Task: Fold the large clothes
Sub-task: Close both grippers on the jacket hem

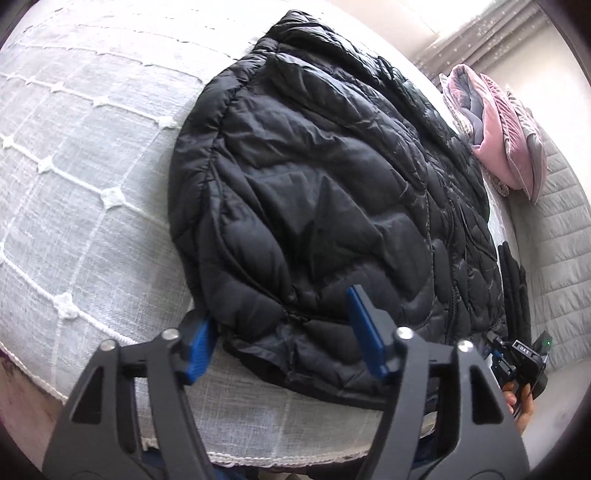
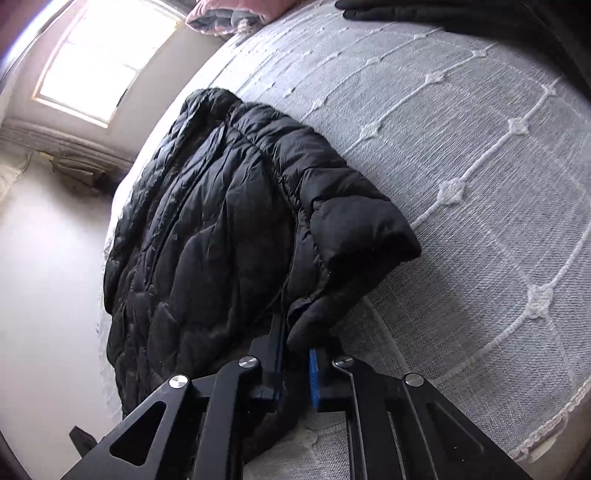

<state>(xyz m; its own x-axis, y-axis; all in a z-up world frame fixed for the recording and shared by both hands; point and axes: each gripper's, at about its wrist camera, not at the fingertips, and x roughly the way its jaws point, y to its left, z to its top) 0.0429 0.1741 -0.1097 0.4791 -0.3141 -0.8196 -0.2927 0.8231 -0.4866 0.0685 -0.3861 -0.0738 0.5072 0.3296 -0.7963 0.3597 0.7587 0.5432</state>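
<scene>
A black quilted puffer jacket [image 1: 332, 177] lies spread on the grey-white bedspread [image 1: 81, 177], its hem toward me. My left gripper [image 1: 280, 343] is open, its blue pads either side of the jacket's near hem edge, touching nothing clearly. In the right wrist view the jacket [image 2: 207, 229] lies with one side folded over, and my right gripper [image 2: 295, 354] is shut on a fold of the jacket's near edge. The right gripper also shows at the lower right of the left wrist view [image 1: 517, 365], at the jacket's other corner.
Folded pink and grey bedding [image 1: 498, 136] sits at the far right of the bed. A dark folded garment [image 1: 515, 288] lies right of the jacket, also at the top of the right wrist view [image 2: 424, 14]. The bed edge [image 1: 258, 454] is just below my left gripper.
</scene>
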